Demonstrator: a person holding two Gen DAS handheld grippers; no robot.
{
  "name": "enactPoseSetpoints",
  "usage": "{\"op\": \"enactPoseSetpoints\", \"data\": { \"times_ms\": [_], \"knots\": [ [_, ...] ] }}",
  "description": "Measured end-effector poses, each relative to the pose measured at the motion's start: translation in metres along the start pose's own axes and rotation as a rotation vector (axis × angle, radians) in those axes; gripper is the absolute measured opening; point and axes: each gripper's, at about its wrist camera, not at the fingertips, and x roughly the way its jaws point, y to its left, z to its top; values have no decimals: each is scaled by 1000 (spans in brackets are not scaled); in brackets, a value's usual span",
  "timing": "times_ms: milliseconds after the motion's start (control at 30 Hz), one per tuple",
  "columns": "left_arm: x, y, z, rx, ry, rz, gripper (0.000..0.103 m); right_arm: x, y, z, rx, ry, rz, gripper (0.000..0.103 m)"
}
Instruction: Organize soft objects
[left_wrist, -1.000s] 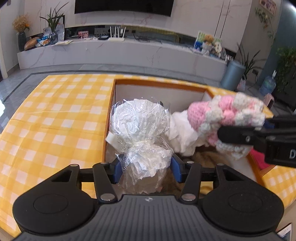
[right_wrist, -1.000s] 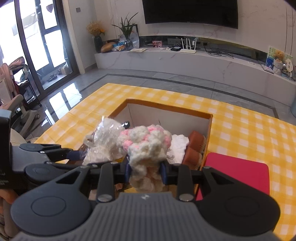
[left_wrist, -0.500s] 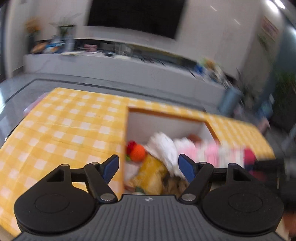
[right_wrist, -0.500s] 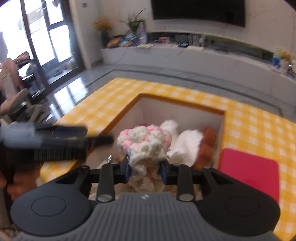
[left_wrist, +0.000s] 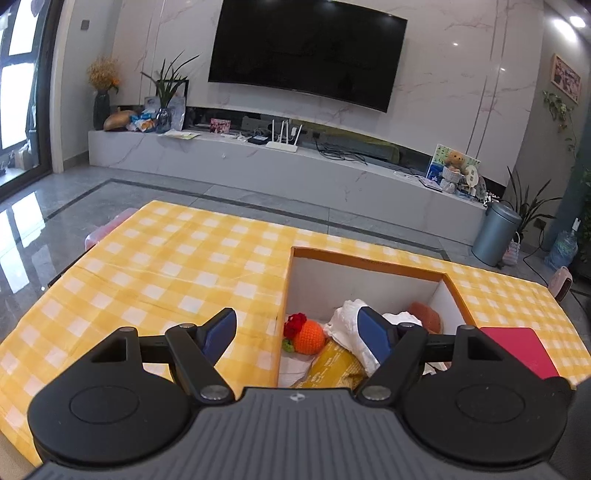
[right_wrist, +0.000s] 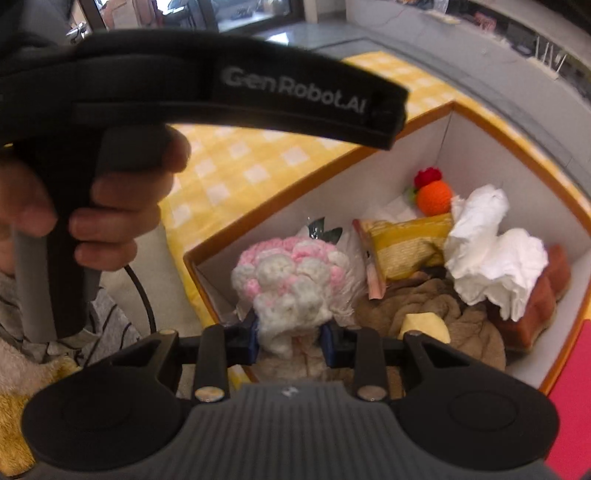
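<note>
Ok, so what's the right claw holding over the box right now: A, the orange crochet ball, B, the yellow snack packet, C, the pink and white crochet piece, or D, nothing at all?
C: in the right wrist view the right claw is shut on the pink and white crochet piece above the box, while the orange crochet ball and the yellow snack packet lie loose inside it.

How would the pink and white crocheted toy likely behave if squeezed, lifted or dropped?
Probably squashy: the crocheted toy narrows where the right claw pinches it. Likely light for its size, being puffy yarn. Dropped into the box, it should settle rather than roll or break.
</note>
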Motion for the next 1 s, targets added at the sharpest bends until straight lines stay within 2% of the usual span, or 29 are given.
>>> {"op": "enactPoseSetpoints", "data": {
  "times_ms": [167, 267, 333, 367, 467, 500, 567, 633, 700, 767, 833, 1000],
  "knots": [
    [-9, -8, 0, 43, -91, 65, 93, 20, -24, -2, 124, 37, 55, 35],
    [-12, -9, 1, 43, -115, 64, 93, 33, -34, -6, 183, 46, 53, 38],
    [-10, -7, 4, 22, -94, 60, 95, 35, -42, -9, 224, 47, 87, 44],
    [-8, -5, 6, 4, -54, 69, 95, 35, -44, -10, 234, 47, 83, 49],
    [-1, -5, 10, -34, 40, 105, 95, 28, -41, -12, 222, 42, 30, 52],
    [-1, -6, 10, -35, 39, 104, 95, 22, -39, -12, 212, 24, 19, 56],
    [-5, -8, 8, -21, 16, 94, 95, 11, -37, -14, 209, -23, 2, 83],
    [-11, -11, 8, -10, 6, 111, 95, -5, -36, -16, 227, -86, 19, 99],
    [-19, -16, 9, -22, 7, 152, 95, -27, -33, -18, 242, -160, 13, 100],
    [-27, -19, 11, -15, -10, 164, 95, -51, -29, -22, 241, -233, -49, 100],
    [-38, -24, 13, -6, -30, 144, 95, -74, -24, -30, 248, -302, -131, 100],
    [-67, -57, 15, 34, -60, 53, 94, -124, -5, -77, 269, -484, -425, 100]
  ]
}}
